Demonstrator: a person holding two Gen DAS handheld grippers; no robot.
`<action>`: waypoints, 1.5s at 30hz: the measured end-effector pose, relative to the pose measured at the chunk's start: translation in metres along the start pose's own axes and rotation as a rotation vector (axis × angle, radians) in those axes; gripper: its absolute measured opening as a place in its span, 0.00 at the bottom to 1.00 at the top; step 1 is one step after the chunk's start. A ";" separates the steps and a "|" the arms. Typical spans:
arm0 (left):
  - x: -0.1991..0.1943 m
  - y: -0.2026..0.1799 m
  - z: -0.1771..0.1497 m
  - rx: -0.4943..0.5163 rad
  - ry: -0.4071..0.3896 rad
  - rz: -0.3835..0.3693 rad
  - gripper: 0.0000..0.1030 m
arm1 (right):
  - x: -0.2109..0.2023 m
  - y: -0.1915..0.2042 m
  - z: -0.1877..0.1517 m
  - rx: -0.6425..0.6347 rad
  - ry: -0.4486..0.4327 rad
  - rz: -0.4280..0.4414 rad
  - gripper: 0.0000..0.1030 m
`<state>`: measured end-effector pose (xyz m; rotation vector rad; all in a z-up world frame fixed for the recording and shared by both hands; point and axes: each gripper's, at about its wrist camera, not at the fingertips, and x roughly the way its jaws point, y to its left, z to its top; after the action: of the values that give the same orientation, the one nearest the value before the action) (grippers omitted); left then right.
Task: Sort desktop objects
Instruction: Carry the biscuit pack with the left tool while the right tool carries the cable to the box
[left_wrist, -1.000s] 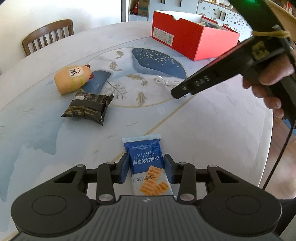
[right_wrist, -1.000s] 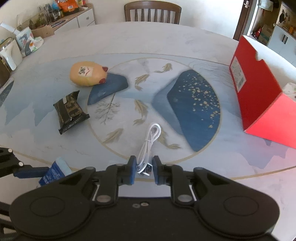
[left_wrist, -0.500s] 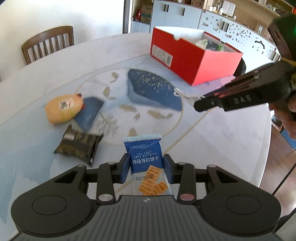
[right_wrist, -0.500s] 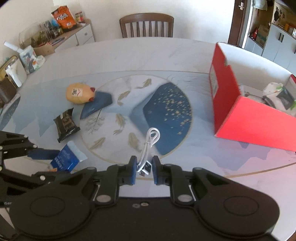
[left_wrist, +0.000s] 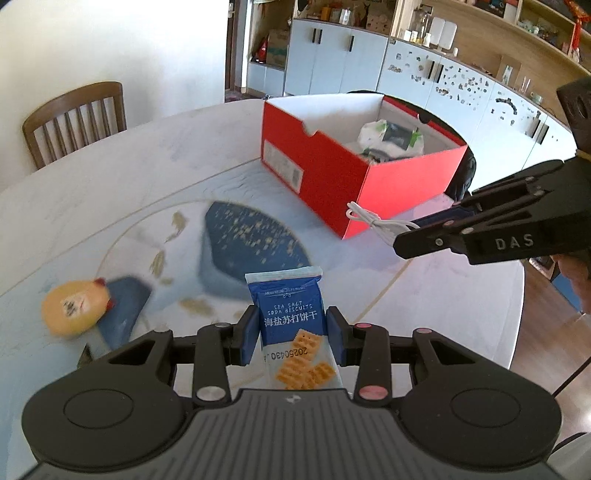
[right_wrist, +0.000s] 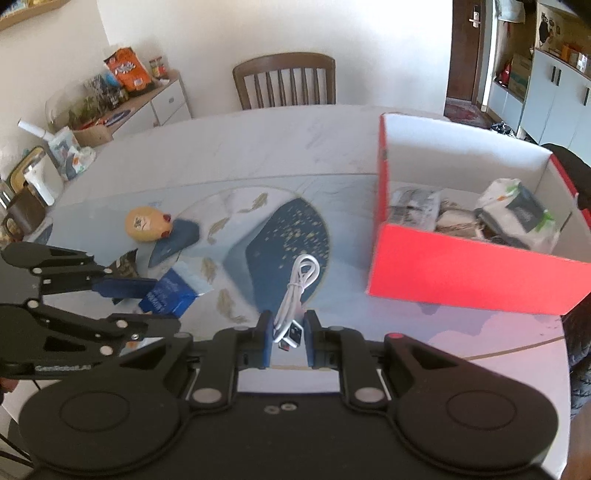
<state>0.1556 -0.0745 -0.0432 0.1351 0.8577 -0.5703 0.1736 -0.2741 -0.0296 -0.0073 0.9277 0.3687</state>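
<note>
My left gripper (left_wrist: 291, 334) is shut on a blue soda biscuit packet (left_wrist: 290, 321), held up above the table; the same packet (right_wrist: 170, 293) shows at the left of the right wrist view. My right gripper (right_wrist: 289, 334) is shut on a coiled white USB cable (right_wrist: 297, 286), also lifted; in the left wrist view the cable (left_wrist: 373, 221) hangs from that gripper (left_wrist: 410, 236) in front of the red box. The open red box (left_wrist: 373, 184) stands at the far right of the table with several wrapped items inside; its red front wall (right_wrist: 461, 275) faces the right wrist camera.
A yellow round plush toy (right_wrist: 146, 223) and a dark snack packet (right_wrist: 127, 264) lie on the left part of the painted round table (left_wrist: 110, 206). A wooden chair (right_wrist: 284, 79) stands beyond the far edge. A sideboard (right_wrist: 122, 107) with clutter is at back left.
Both grippers have risen and moved toward the red box, each carrying its load. The box now looks larger and its inside has come into view.
</note>
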 end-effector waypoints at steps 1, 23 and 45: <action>0.002 -0.003 0.005 0.000 -0.004 -0.001 0.36 | -0.002 -0.004 0.001 -0.001 -0.005 0.002 0.15; 0.027 -0.069 0.095 0.069 -0.086 0.012 0.36 | -0.037 -0.105 0.034 0.015 -0.099 0.003 0.15; 0.102 -0.089 0.194 0.117 -0.066 0.043 0.36 | -0.018 -0.166 0.064 0.017 -0.097 -0.010 0.15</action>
<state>0.2922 -0.2575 0.0179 0.2394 0.7560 -0.5817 0.2658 -0.4247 -0.0016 0.0210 0.8345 0.3489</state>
